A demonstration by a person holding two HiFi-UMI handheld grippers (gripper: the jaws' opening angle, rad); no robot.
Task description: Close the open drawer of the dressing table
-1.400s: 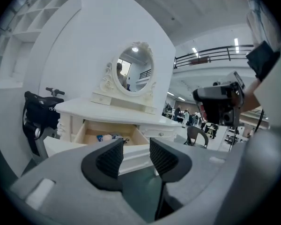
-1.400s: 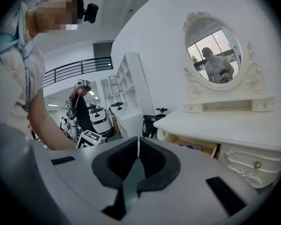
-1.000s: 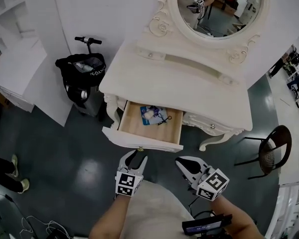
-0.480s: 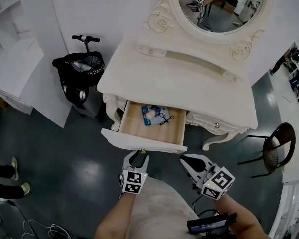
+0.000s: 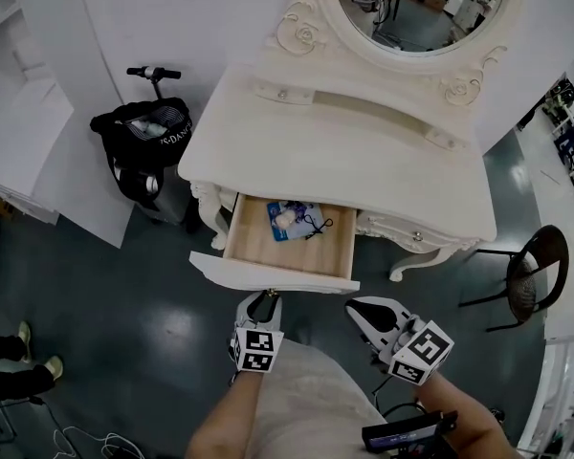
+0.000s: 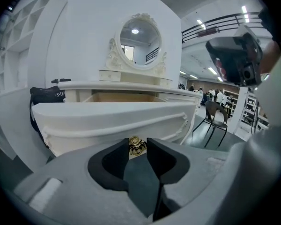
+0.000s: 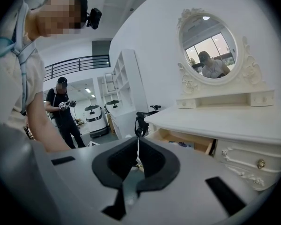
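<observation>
The drawer is pulled out of the front of the dressing table, under the left part of the tabletop. You can see its bare wood bottom. A blue packet with a black cord lies at the back of it. The white drawer front faces the person and has a small gold knob in the middle. The left hand-held gripper is right at that knob. In the left gripper view its two black jaws are pulled in close, one on each side of the knob, and they pinch it. The right hand-held gripper is a bit to the right of the drawer front and does not touch it. Its jaws are pressed together, with only a thin slit between them and nothing in it. At the back of the tabletop stands a round mirror in a curly white frame. A second drawer to the right is shut. Left of the dressing table, a scooter with a black bag stands by the white wall. A dark chair stands on the right, on the dark shiny floor. In the right gripper view a person in dark clothes stands far off.
</observation>
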